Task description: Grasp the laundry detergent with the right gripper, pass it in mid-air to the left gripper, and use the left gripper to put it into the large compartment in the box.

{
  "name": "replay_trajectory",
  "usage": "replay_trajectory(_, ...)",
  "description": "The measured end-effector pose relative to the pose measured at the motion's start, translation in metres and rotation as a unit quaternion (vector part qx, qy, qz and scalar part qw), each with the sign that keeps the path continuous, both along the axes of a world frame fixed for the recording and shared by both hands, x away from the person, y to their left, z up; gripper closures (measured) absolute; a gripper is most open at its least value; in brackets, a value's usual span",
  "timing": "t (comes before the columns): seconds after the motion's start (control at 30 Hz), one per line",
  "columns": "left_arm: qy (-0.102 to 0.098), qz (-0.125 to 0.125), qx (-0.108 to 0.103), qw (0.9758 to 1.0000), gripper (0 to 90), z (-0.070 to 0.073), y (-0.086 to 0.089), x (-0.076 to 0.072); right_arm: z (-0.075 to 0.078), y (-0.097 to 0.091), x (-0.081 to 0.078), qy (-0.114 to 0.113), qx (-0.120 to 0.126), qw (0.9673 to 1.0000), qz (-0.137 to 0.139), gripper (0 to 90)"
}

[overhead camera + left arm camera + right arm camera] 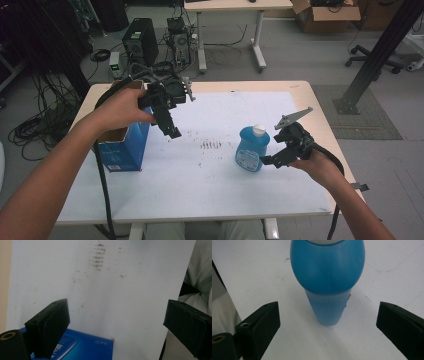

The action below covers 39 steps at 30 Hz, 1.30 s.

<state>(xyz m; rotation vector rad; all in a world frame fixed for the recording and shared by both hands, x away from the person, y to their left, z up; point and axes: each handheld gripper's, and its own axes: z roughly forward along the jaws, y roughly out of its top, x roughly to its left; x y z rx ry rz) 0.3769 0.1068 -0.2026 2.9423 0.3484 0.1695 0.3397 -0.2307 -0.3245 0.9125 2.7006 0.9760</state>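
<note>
A blue bottle (252, 148) with a white cap stands upright on the white sheet (210, 175) right of centre. My right gripper (274, 159) hovers just to its right, open, jaws pointing at the bottle. In the right gripper view the bottle (327, 280) sits ahead between the spread jaws, untouched. My left gripper (169, 125) is held above the sheet beside an open blue cardboard box (122, 147), open and empty. The left gripper view looks down on the sheet (125, 297) with the box's blue side (85, 347) at the bottom.
Dark smudges (211, 145) mark the sheet's middle. The wooden table edge (320, 115) runs close to the right hand. Beyond the table stand a computer tower (140, 42), cables on the floor, another table's leg (259, 47) and a cardboard box (325, 17).
</note>
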Motion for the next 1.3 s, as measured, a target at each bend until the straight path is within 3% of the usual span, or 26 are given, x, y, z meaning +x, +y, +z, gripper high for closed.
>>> replay_trajectory(0.3,0.001,0.0,0.0,1.0,6.8,0.0,0.0,0.0,-0.009,-0.005,-0.003,-0.018,0.025,0.9995,-0.001,5.0)
replay_trajectory(1.3,0.001,0.002,0.0,1.0,6.8,-0.001,0.001,0.001,-0.031,-0.009,-0.008,-0.053,0.069,0.9962,-0.009,5.2)
